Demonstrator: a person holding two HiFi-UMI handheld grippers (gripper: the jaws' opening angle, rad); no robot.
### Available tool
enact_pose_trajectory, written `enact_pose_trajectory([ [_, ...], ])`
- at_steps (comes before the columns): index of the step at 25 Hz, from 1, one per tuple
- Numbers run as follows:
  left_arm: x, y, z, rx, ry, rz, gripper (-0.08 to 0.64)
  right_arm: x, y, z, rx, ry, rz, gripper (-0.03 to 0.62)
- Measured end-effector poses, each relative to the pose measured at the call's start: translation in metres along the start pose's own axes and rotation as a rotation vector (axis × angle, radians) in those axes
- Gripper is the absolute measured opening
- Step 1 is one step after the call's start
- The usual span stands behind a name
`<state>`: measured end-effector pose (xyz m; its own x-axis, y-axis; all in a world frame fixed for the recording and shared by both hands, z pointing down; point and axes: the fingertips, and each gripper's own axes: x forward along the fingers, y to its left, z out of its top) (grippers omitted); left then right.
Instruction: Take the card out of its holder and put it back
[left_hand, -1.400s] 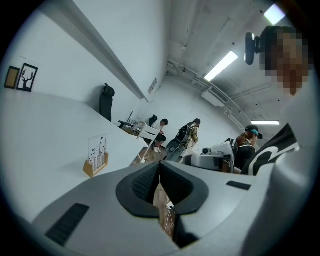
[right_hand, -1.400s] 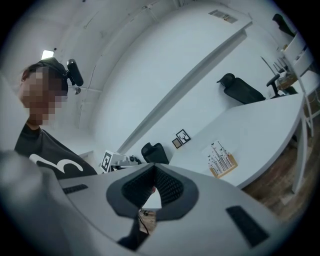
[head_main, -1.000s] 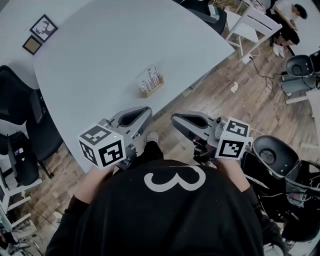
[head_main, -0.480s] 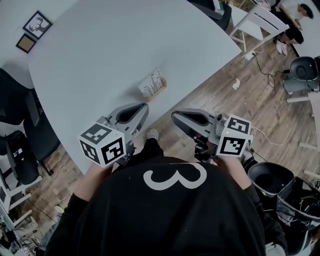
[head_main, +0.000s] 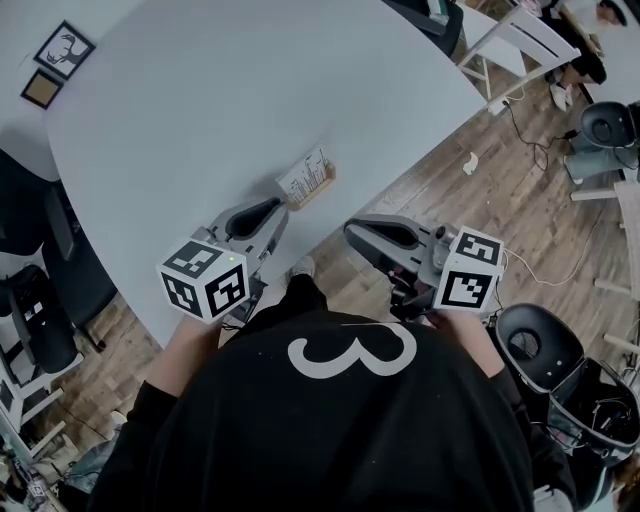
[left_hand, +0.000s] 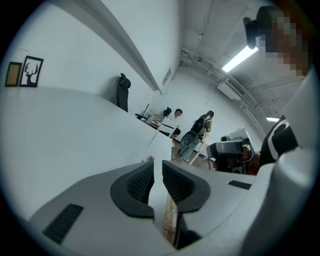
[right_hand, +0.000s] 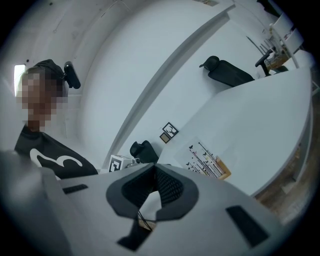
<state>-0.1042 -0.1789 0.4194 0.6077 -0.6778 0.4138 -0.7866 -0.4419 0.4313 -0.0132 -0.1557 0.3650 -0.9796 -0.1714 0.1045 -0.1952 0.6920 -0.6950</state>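
Closer to the holder (head_main: 320, 187) now, my left gripper (head_main: 274, 207) has jaws barely apart, right gripper (head_main: 350, 230) closed; I must open wider for the card (head_main: 302, 177).

I see white card (head_main: 303, 175) with black line print, tan wooden holder (head_main: 322, 184), pale grey table (head_main: 250, 90), brown plank floor (head_main: 480, 205).

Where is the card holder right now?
Head view: the card holder is on the white table near its front edge, just ahead of the left gripper, card standing in it.

an office: white meeting table (head_main: 250, 90), swivel chairs (head_main: 533, 343), wood floor (head_main: 470, 215).
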Motion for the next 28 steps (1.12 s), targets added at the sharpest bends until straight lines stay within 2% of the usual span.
enact_pose_trajectory([
  [5, 0.023, 0.03, -0.002, 0.033, 0.049, -0.034, 0.089, 0.014, -0.026, 0.009, 0.042, 0.012, -0.035, 0.011],
  [9, 0.036, 0.054, 0.002, 0.043, 0.056, -0.027, 0.089, 0.02, -0.042, 0.011, 0.07, 0.021, -0.066, 0.011],
  [20, 0.06, 0.049, 0.003, 0.129, 0.023, -0.117, 0.089, 0.0, -0.05, 0.001, 0.108, -0.002, -0.126, 0.011],
  [28, 0.063, 0.06, 0.004, 0.157, 0.026, -0.084, 0.088, -0.004, -0.053, 0.0, 0.132, -0.014, -0.139, 0.011],
])
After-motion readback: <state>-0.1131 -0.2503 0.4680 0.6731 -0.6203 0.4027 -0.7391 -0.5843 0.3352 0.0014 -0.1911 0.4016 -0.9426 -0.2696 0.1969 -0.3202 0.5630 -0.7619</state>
